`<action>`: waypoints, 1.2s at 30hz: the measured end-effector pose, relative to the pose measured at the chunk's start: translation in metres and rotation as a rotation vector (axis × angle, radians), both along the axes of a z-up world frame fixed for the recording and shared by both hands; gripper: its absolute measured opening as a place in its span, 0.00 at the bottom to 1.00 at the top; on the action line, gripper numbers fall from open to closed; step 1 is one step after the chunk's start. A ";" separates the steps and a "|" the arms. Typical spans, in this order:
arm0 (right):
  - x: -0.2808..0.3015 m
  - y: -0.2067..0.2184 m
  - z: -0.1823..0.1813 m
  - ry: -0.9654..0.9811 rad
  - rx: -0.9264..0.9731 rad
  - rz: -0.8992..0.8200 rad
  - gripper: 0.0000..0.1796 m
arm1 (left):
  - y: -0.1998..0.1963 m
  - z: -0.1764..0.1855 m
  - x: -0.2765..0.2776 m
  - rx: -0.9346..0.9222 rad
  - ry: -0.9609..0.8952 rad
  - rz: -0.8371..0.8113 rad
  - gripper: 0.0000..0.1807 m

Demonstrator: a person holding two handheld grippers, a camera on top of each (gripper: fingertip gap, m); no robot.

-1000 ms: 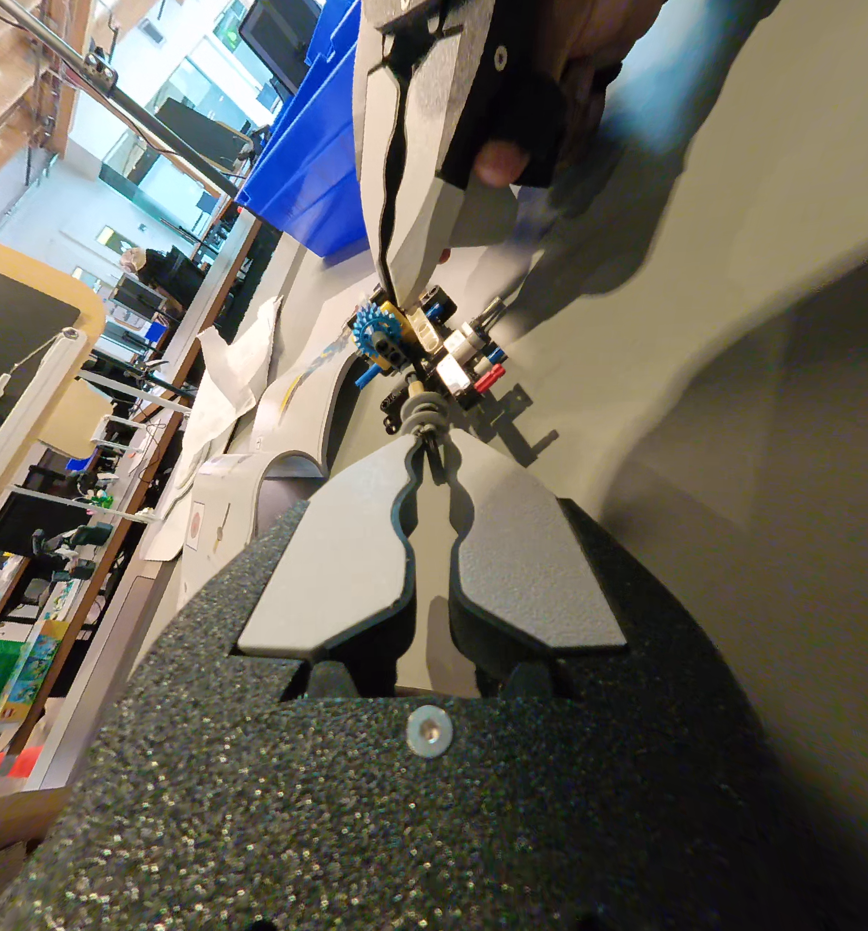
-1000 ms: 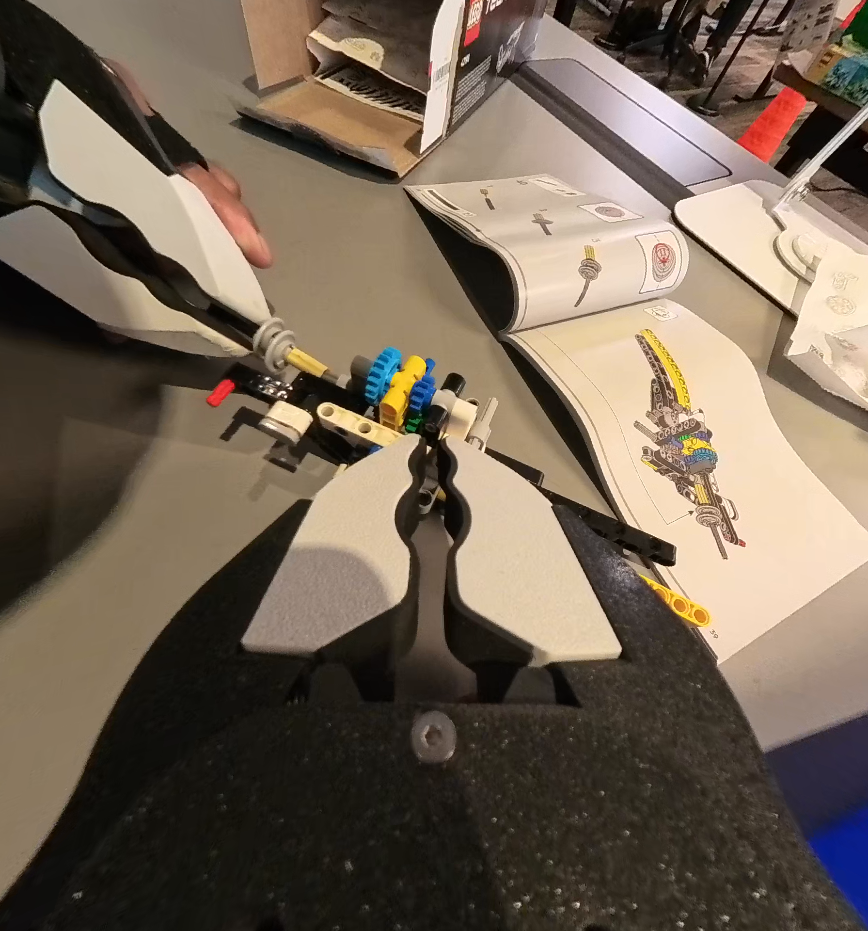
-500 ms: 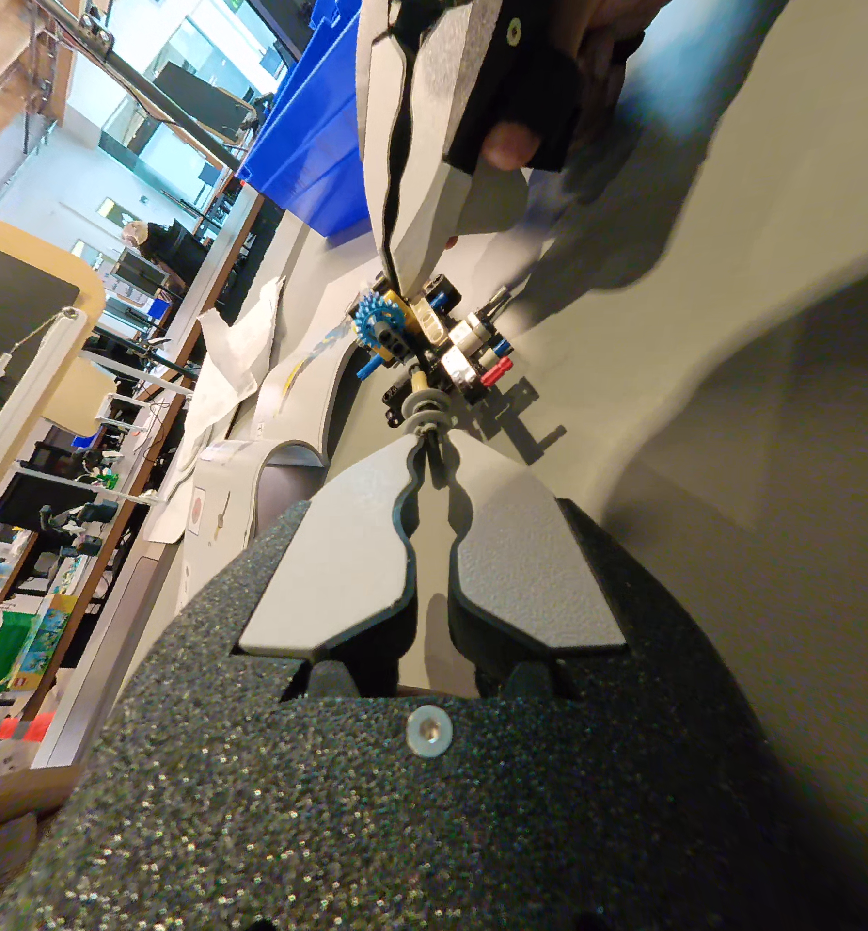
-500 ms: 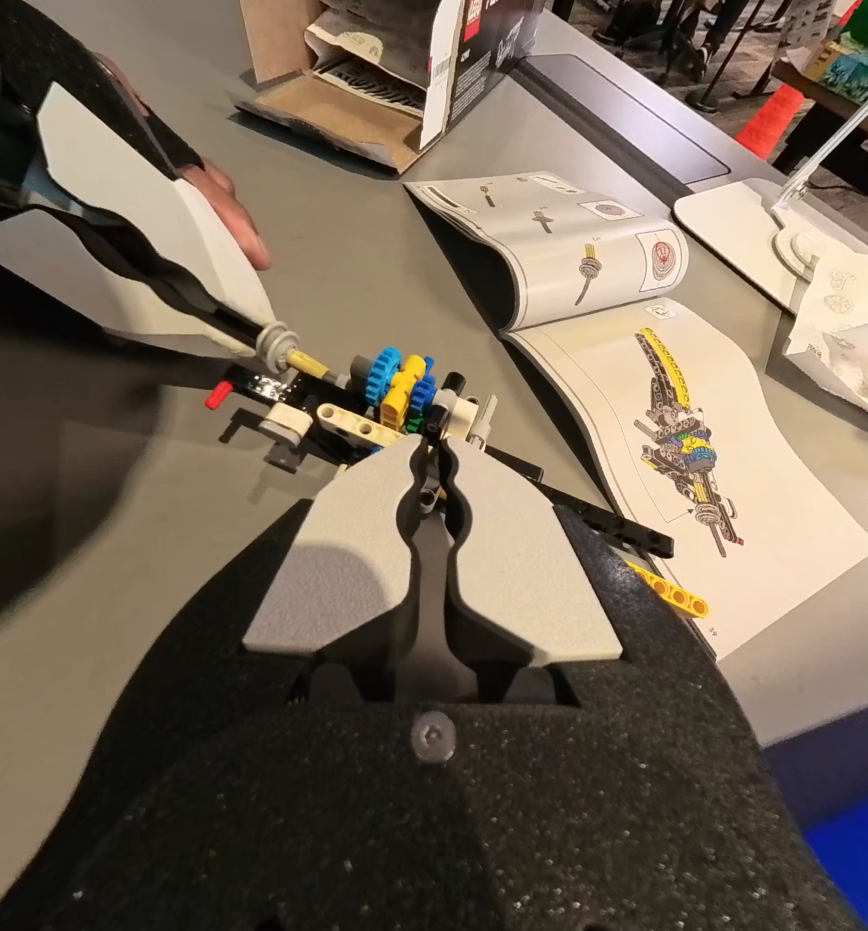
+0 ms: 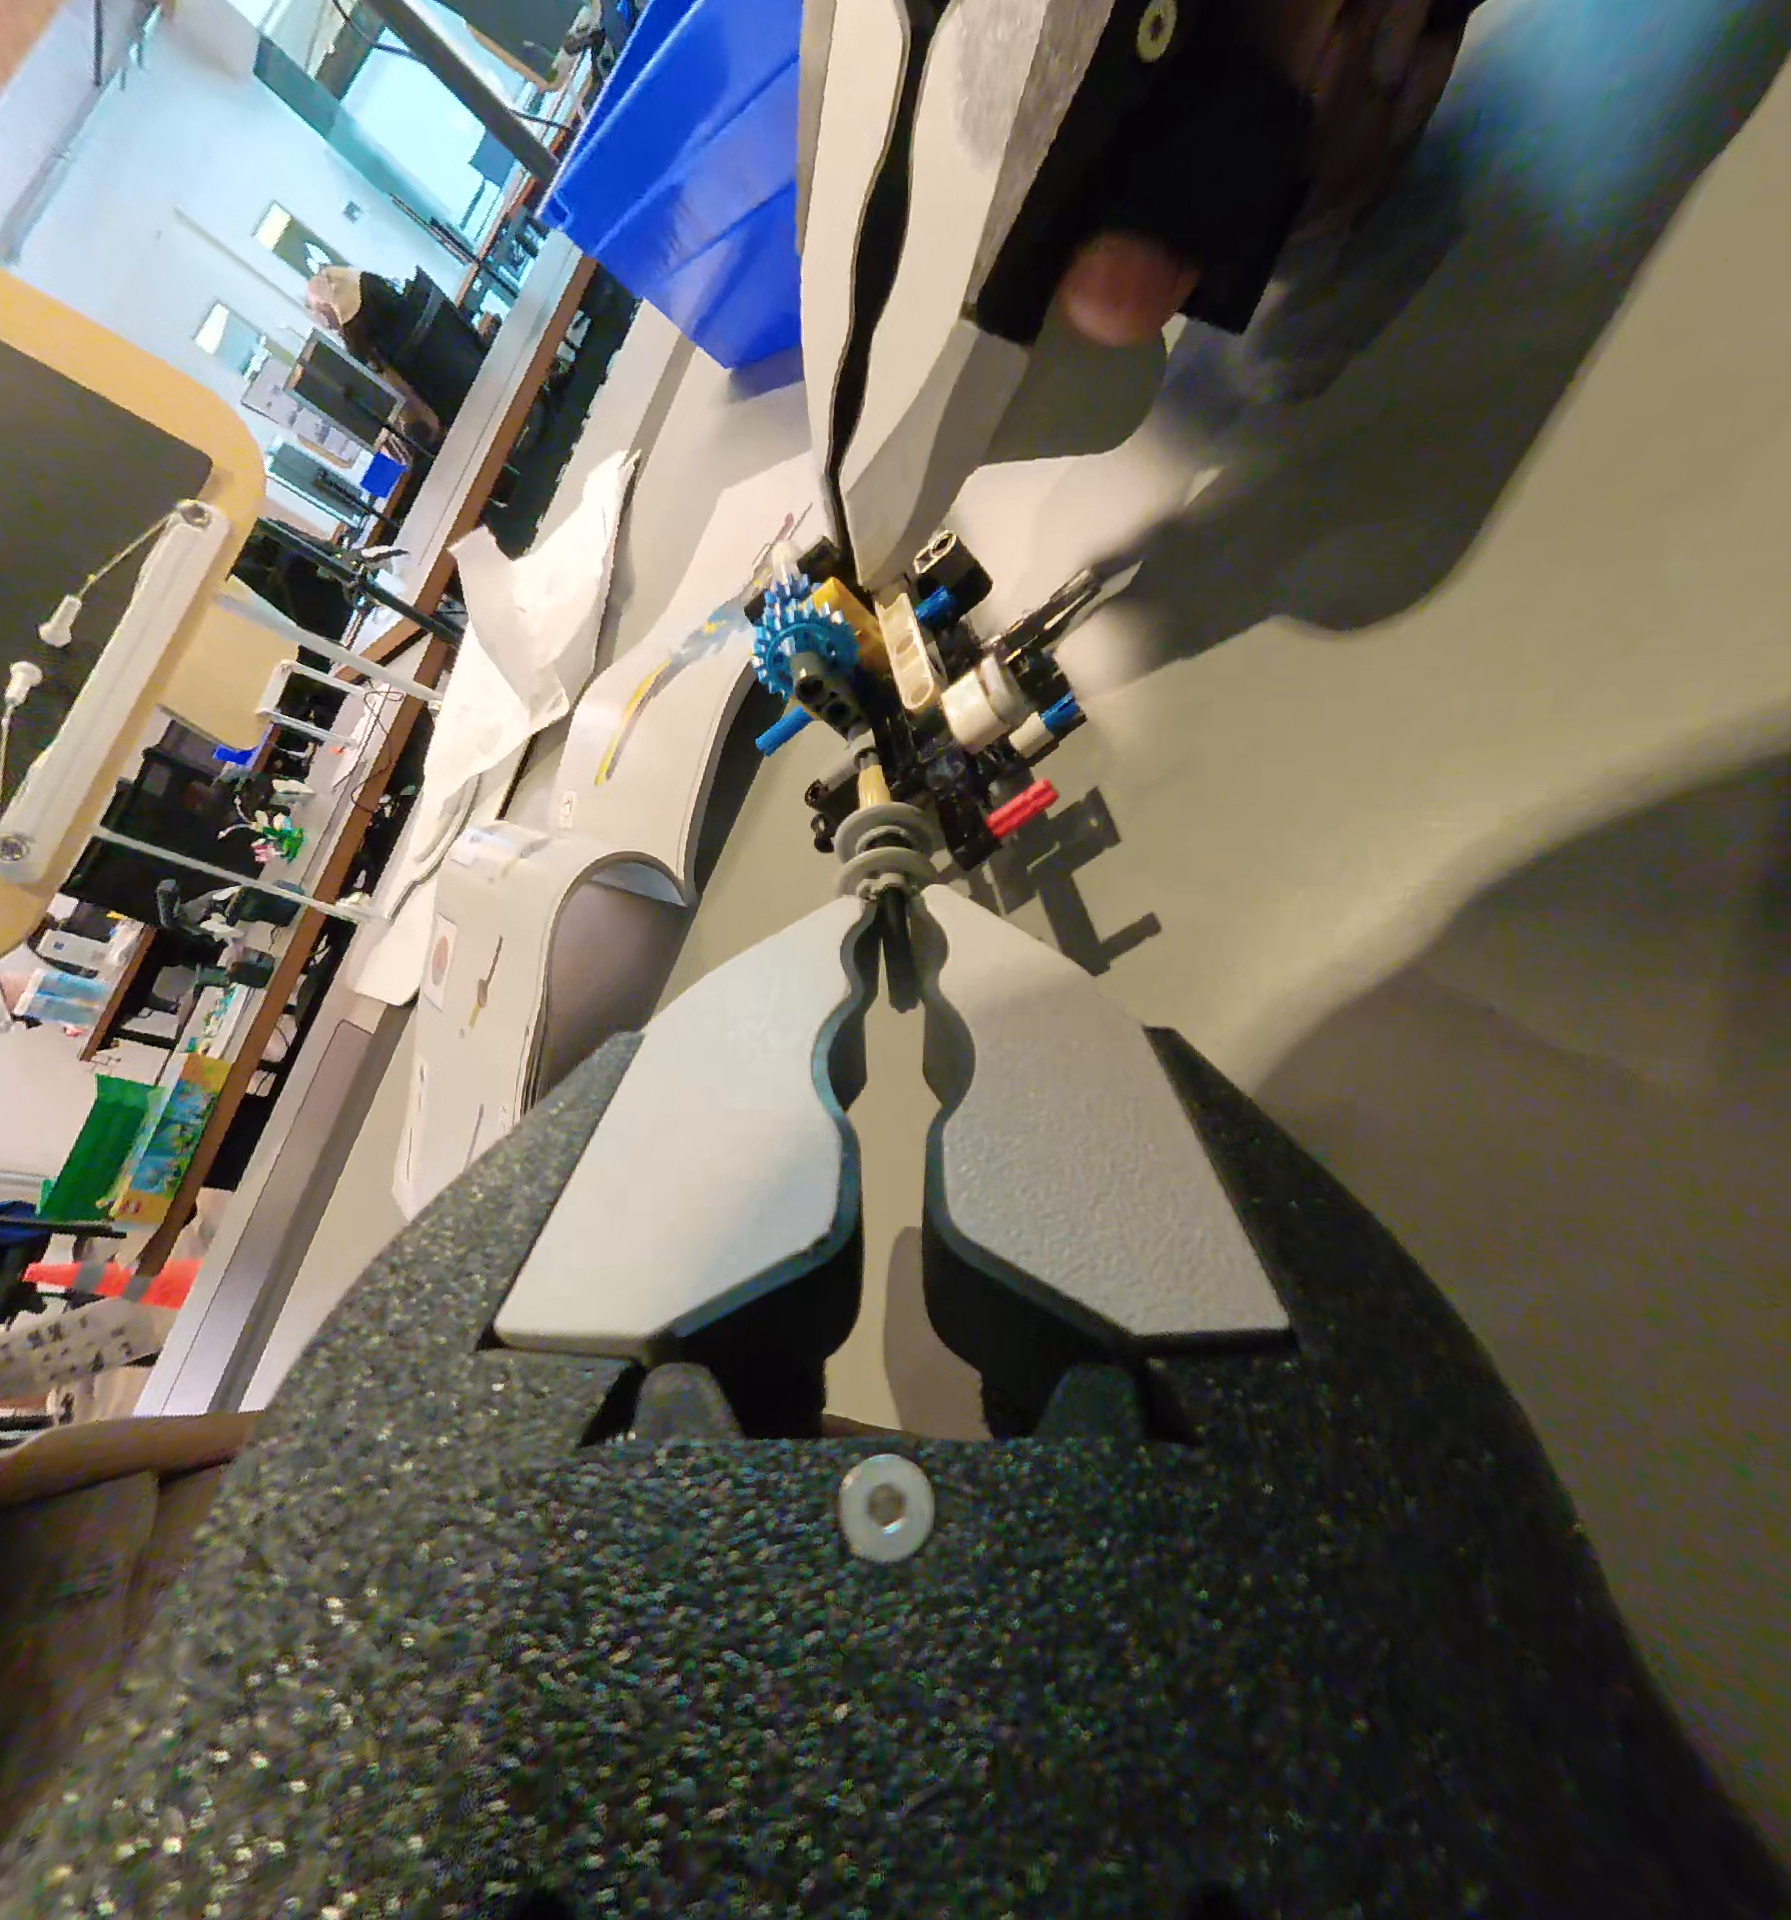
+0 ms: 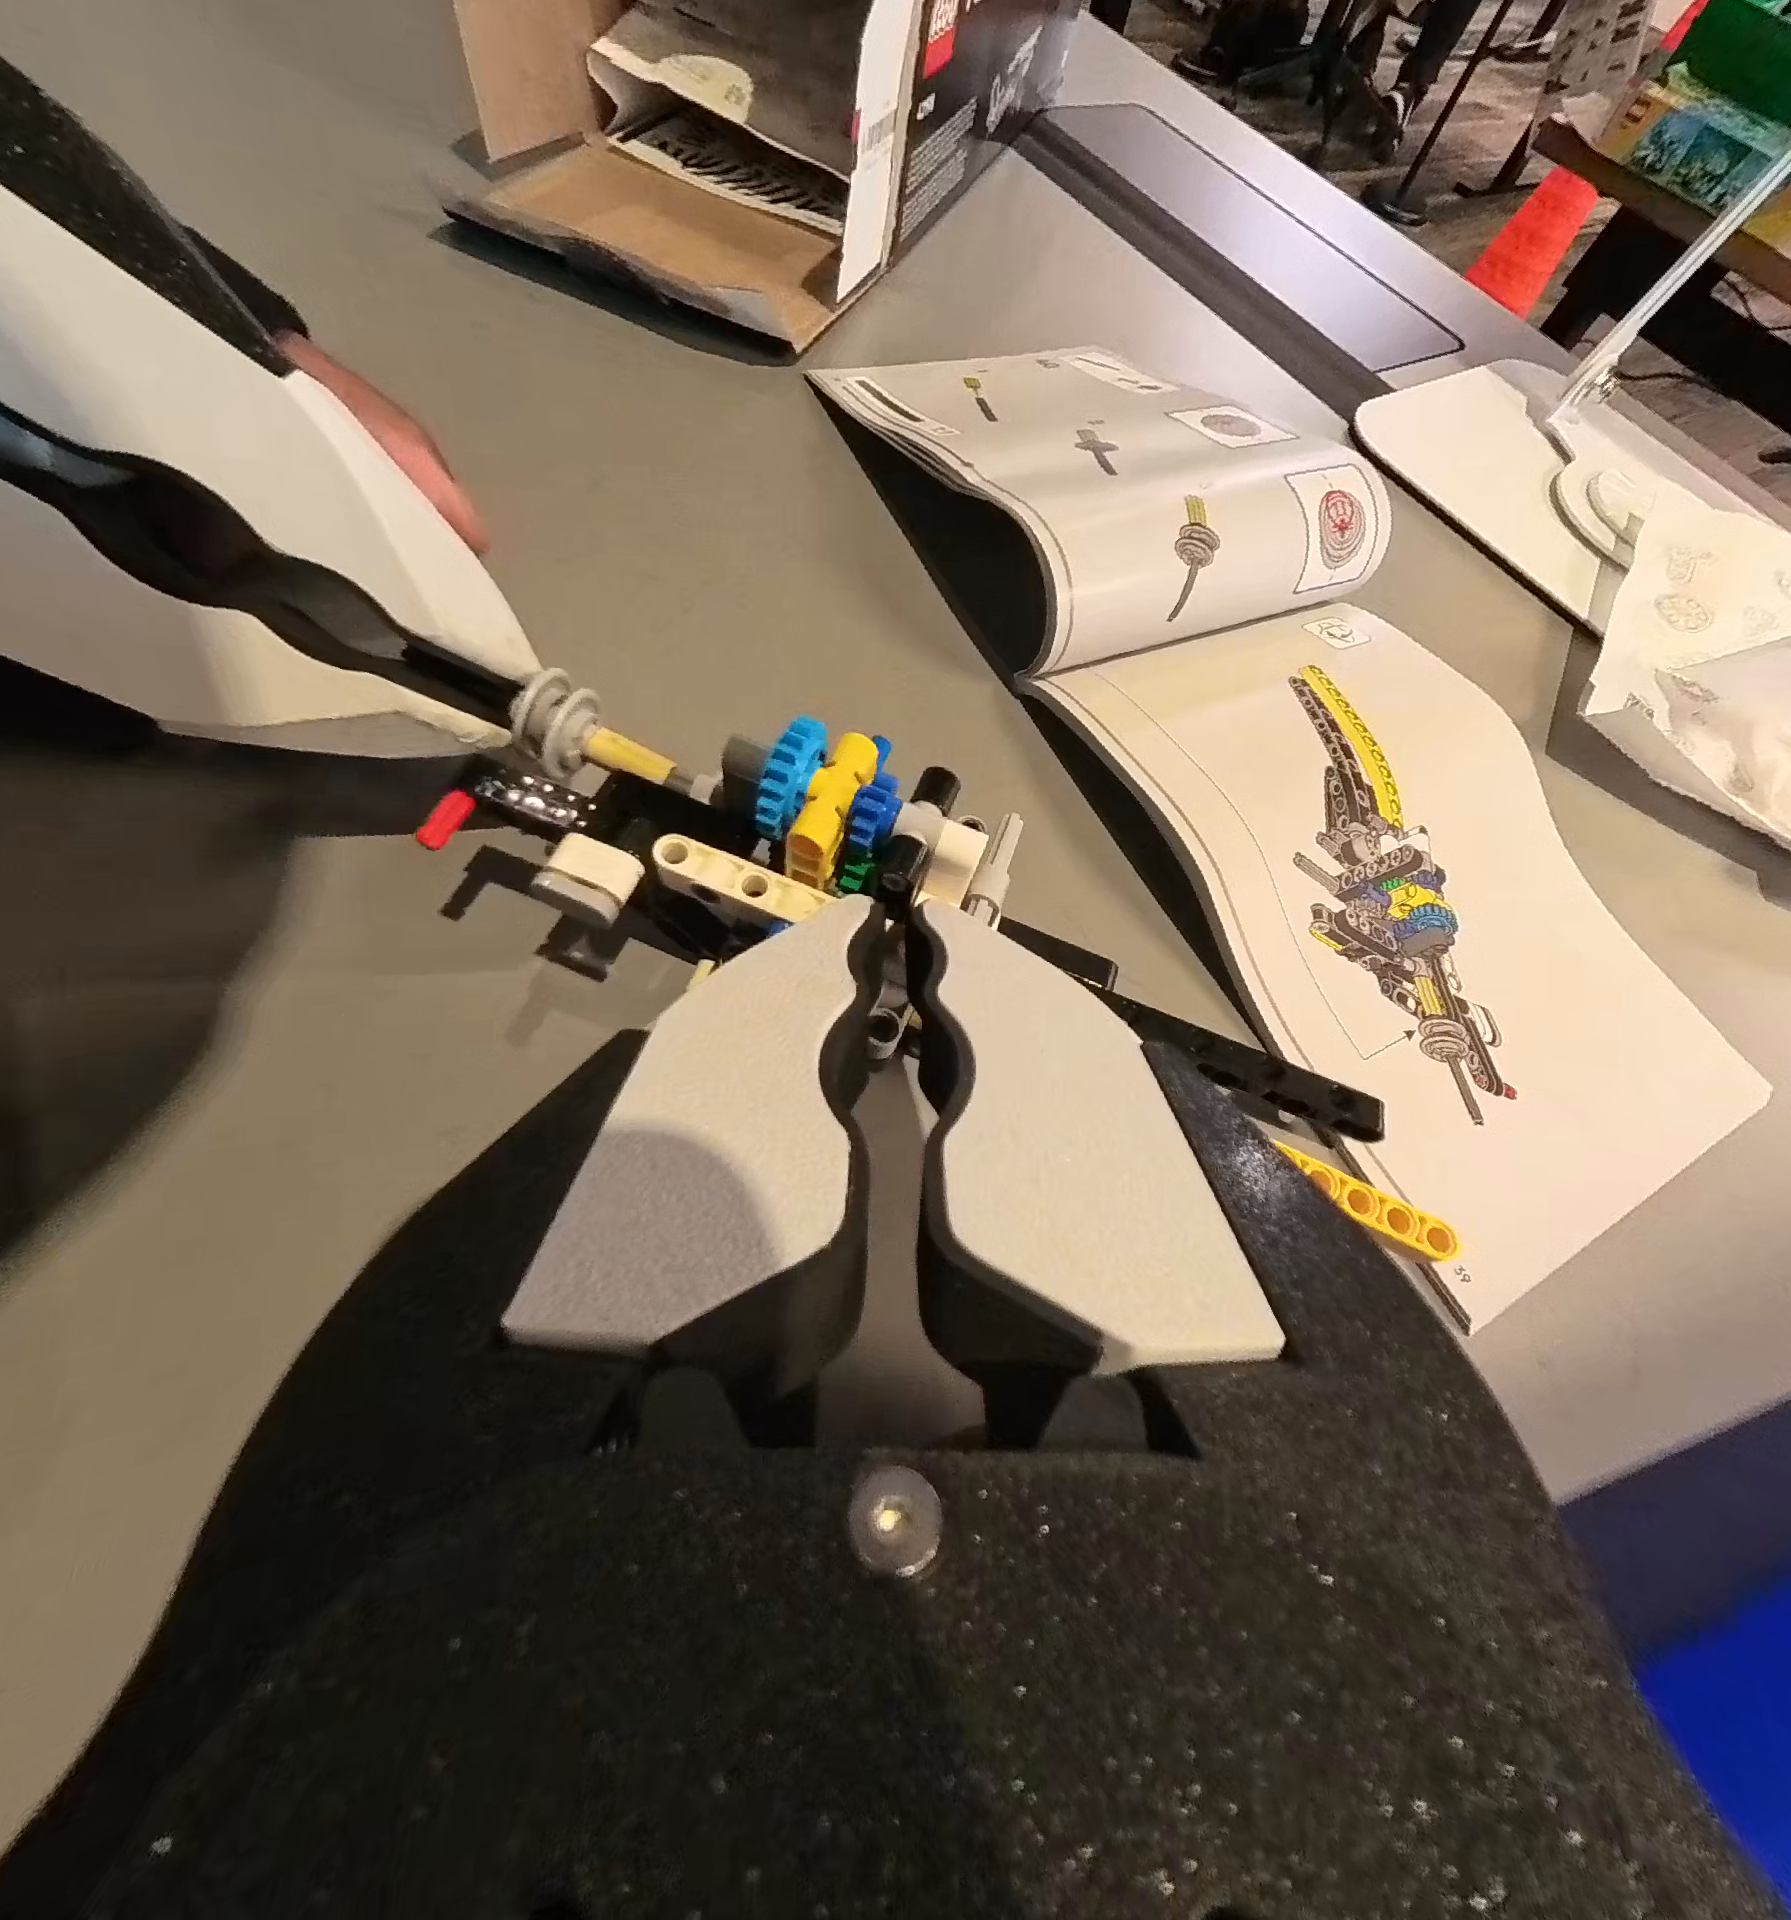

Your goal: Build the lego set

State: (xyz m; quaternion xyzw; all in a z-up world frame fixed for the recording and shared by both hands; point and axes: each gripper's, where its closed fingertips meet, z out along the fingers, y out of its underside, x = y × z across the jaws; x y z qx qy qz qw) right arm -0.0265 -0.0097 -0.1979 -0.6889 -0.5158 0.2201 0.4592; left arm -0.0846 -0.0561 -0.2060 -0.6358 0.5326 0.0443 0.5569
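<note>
The lego assembly (image 6: 818, 831), with blue gears, a yellow connector, white and black beams and a red pin, rests on the grey table (image 6: 662, 468). My right gripper (image 6: 896, 920) is shut on its near end, at a black and grey part. My left gripper (image 5: 889, 920) is shut on a thin black axle (image 5: 896, 961) carrying a grey pulley (image 5: 875, 852), which meets the tan axle (image 6: 631, 750) at the assembly's end. In the right wrist view the left gripper (image 6: 512, 712) comes in from the left. In the left wrist view the right gripper (image 5: 849, 561) comes down on the assembly (image 5: 901, 686).
An open instruction booklet (image 6: 1338, 883) lies right of the assembly, with a black beam (image 6: 1255, 1070) and a yellow beam (image 6: 1369, 1200) at its near edge. A torn cardboard box (image 6: 766, 156) stands behind. A white lamp base (image 6: 1473, 457), crumpled paper (image 6: 1743, 665) and a blue bin (image 5: 704, 208) are nearby. The grippers' ends are close to 8 centimeters from one another.
Both grippers keep their hold. The assembly and the left gripper have shifted only slightly; nothing was let go or taken.
</note>
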 end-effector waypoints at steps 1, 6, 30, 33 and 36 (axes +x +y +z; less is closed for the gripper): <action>0.000 0.000 0.000 0.000 0.000 0.000 0.02 | 0.000 0.000 0.000 0.000 0.002 0.002 0.03; 0.000 0.000 0.000 0.001 0.000 0.000 0.02 | 0.001 0.000 0.000 -0.003 0.001 -0.001 0.03; 0.000 -0.001 0.000 0.003 0.002 -0.003 0.02 | 0.003 -0.002 0.001 -0.015 -0.003 0.012 0.03; 0.000 -0.001 0.000 0.002 0.002 -0.003 0.02 | 0.003 -0.001 0.002 -0.014 -0.003 0.011 0.03; 0.000 -0.001 0.000 0.001 0.006 -0.004 0.02 | 0.003 -0.001 0.002 -0.007 0.002 0.012 0.02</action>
